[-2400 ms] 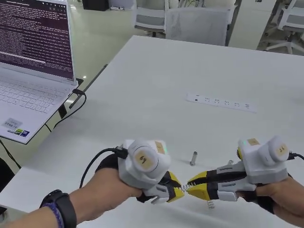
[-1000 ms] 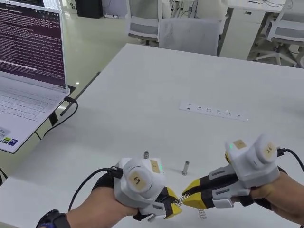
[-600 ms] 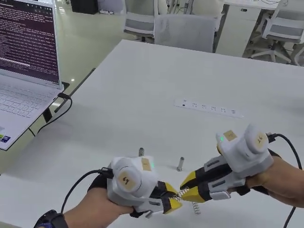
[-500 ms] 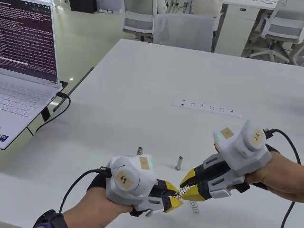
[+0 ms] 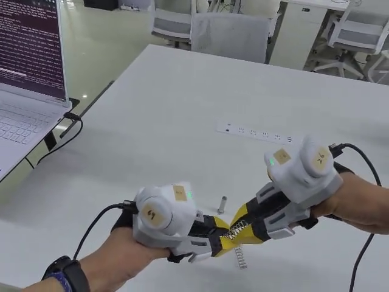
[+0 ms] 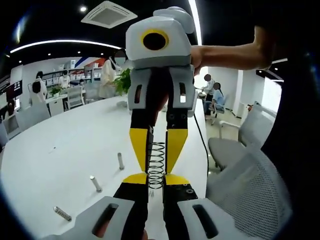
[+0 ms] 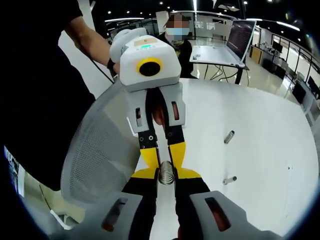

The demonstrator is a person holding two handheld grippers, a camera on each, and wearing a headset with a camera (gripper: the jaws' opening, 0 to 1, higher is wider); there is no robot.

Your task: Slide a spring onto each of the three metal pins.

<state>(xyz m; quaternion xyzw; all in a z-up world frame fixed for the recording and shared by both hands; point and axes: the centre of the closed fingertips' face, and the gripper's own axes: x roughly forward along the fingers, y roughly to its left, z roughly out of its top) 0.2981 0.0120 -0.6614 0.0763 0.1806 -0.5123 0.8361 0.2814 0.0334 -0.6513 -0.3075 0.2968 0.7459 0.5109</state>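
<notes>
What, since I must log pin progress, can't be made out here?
- Whether a pin sits inside the held spring: coils plus left tongs and right tongs hide it, all views.
- Third pin's place: head view, left tongs' body covers table.
- Laptop text: too small, cut by the left edge.

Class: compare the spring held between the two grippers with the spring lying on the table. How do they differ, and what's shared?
The held spring is lifted, clamped between the left gripper and right gripper; the loose spring lies untouched on the table. The held spring slants upward; the loose spring lies flat. Both are metal coil springs.
</notes>
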